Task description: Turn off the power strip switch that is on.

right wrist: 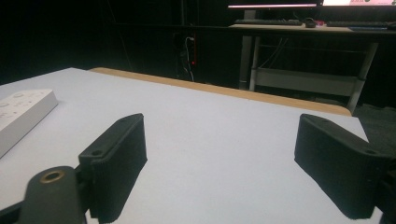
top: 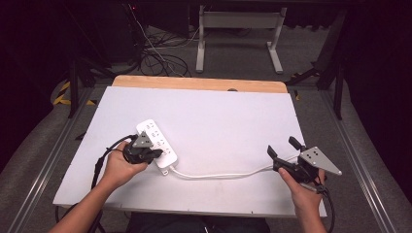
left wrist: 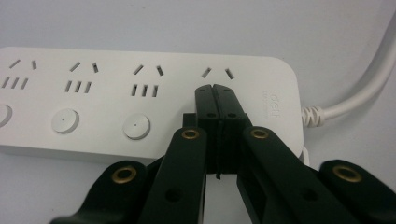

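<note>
White plastic: the power strip [top: 157, 143] lay flat on the pale table [top: 233, 116], toward my left, with its white cord [top: 218, 174] trailing off its near end and running across toward my right hand.
Long axis: in the high view I read the strip as running on a diagonal, far end up and left, cord end down and right.
Left gripper [left wrist: 215, 88]: I had its jaws closed tight together with nothing between them, the joined tips down on the strip's top face at the outlet group nearest the cord end.
What lay under the tips: the last round button in the row sat hidden behind my jaws, while the other round buttons [left wrist: 137, 126] stood clear to one side. I could not tell whether the tips were pressing it or only resting there.
Right gripper [top: 286, 153]: I held it well apart from the strip, jaws spread wide and empty, low over the bare table beside the far stretch of the cord.
Nearer hand: the left, by a long way; it was already on the strip.
Relation the next move turned on: I judged the strip's body to extend away from the closed tips along its own length, so any slide to another button would follow that diagonal.
</note>
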